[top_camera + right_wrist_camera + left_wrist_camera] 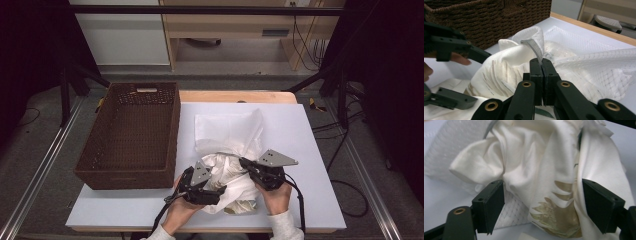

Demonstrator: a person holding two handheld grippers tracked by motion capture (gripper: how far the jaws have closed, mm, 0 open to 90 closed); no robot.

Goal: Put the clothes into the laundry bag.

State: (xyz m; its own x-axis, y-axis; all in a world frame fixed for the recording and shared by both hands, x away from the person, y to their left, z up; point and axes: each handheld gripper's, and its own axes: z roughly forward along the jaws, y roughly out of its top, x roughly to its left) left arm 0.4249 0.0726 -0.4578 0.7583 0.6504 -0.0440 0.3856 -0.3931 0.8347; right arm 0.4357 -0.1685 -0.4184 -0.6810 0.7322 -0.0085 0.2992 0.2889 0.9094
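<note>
High view: a white garment (231,181) lies bunched at lower centre of the counter (310,150), half inside a mesh laundry bag (227,131), the wicker basket (131,135) at left holding nothing. Left gripper view: left gripper (543,202) spread around the cloth, not pinching. Right gripper view: right gripper (541,65) pressed together on the bag's grey edge strip (535,51); bagging seems partly done.

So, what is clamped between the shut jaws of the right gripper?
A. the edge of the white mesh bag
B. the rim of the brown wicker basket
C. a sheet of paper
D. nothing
A: in the right gripper view, the right gripper has its jaws closed on the grey-trimmed edge of the white mesh bag, beside the white cloth garment.
</note>
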